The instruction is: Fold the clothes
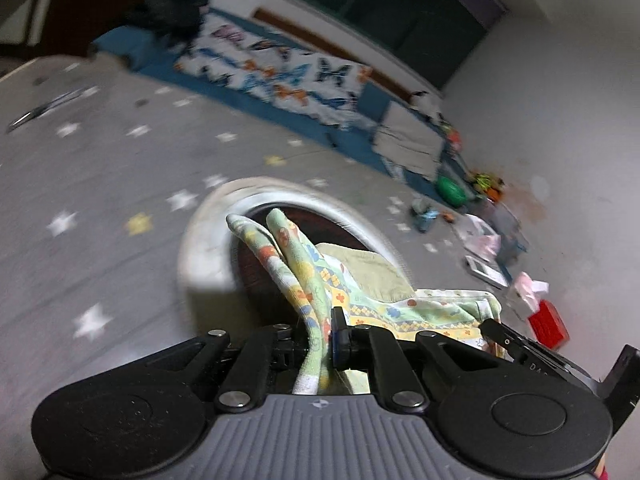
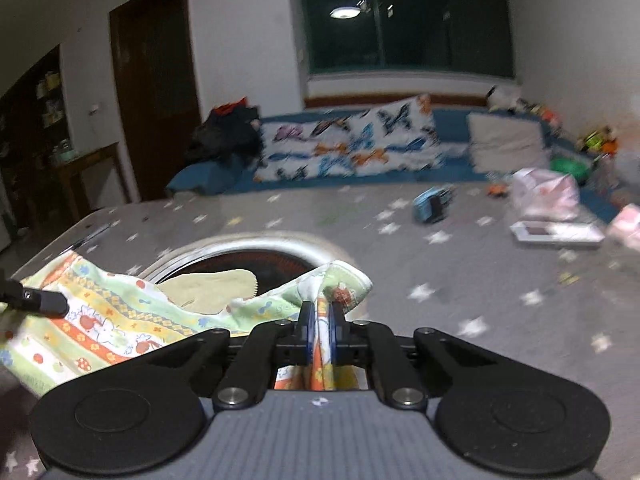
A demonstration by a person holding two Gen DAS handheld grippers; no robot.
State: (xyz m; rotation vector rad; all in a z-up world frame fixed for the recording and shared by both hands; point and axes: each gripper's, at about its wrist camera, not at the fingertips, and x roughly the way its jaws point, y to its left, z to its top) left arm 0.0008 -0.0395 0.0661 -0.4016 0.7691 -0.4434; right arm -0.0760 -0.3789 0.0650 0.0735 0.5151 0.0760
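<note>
Both sets of jaws are clenched on the same piece of clothing: the left gripper (image 1: 322, 340) pinches one bunched edge of the patterned cloth (image 2: 108, 320), and the right gripper (image 2: 320, 320) pinches another corner, its blue pads pressed tight on the fabric. No earlier view is on hand, so only this grip can be told. Between the two grips the cloth hangs slack over a round basin (image 2: 256, 246) with a pale rim, and a plain beige garment (image 2: 212, 286) lies inside it. That basin sits on a grey star-print mat (image 2: 460, 280), which lies open to the right of the basin and beyond it. Farther off, small toys (image 2: 432, 204) and a pink bag (image 2: 546, 194) lie on the mat near a blue mattress (image 2: 452, 124) carrying a butterfly pillow (image 2: 352, 144).
</note>
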